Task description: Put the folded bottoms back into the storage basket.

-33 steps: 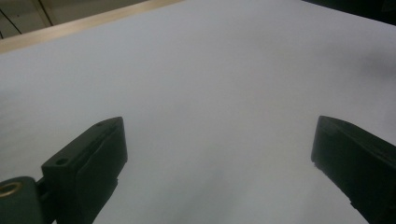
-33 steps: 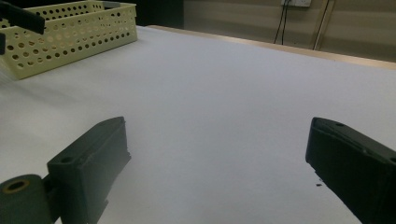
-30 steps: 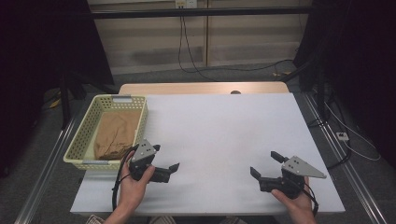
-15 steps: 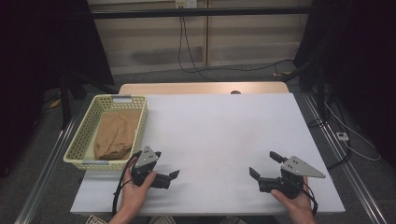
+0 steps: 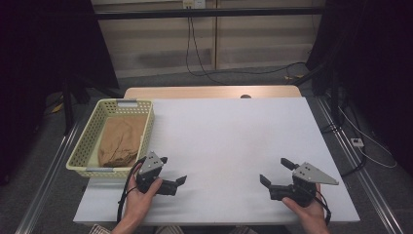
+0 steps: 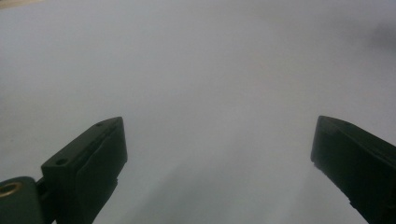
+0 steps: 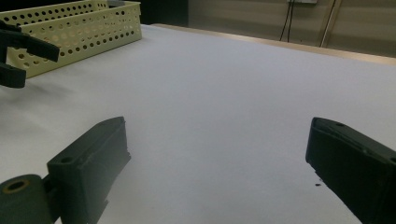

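Both spread wide and empty above the near table [image 5: 224,141]: left gripper [image 5: 171,171] just beside the yellow basket [image 5: 83,151], right gripper [image 5: 276,173] well apart. Brown folded cloth [image 5: 119,141] lying inside. Best approached from above, clearing the rim, pinching a fold.

High view overhead; gripper views skim the table [image 5: 229,141].

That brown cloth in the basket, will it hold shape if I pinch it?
Probably not: the brown cloth lies creased and slumped in the basket, so it likely drapes. It looks light, and the perforated basket might shift when you pull.
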{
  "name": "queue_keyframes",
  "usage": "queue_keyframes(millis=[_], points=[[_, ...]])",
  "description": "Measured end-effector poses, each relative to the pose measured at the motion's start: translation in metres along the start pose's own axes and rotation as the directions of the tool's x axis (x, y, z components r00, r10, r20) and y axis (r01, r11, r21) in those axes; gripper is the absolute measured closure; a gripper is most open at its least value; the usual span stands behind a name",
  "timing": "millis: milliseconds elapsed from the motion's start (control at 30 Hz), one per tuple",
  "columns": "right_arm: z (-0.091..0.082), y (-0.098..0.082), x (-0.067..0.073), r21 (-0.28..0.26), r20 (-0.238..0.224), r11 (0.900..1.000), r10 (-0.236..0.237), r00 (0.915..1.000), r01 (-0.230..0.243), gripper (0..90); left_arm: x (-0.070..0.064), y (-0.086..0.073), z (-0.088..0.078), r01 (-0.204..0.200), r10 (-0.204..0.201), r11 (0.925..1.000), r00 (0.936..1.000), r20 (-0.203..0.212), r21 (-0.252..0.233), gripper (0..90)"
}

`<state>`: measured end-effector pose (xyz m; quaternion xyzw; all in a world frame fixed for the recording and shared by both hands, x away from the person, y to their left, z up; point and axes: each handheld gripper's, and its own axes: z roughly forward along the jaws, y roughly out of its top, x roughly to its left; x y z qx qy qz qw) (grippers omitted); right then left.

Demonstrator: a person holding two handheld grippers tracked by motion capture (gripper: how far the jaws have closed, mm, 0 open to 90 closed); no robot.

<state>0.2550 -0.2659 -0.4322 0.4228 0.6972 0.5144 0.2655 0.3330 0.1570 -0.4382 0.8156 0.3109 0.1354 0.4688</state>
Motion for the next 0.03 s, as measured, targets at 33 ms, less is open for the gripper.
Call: queue_keyframes(millis=[33], points=[[0.0003,0.0,-0.0002,0.0,-0.001,1.0,0.0,1.0,0.0,6.1,0.0,0.0001,0.0002,0.002,-0.002,1.0,1.0,-0.001,0.0,3.8]])
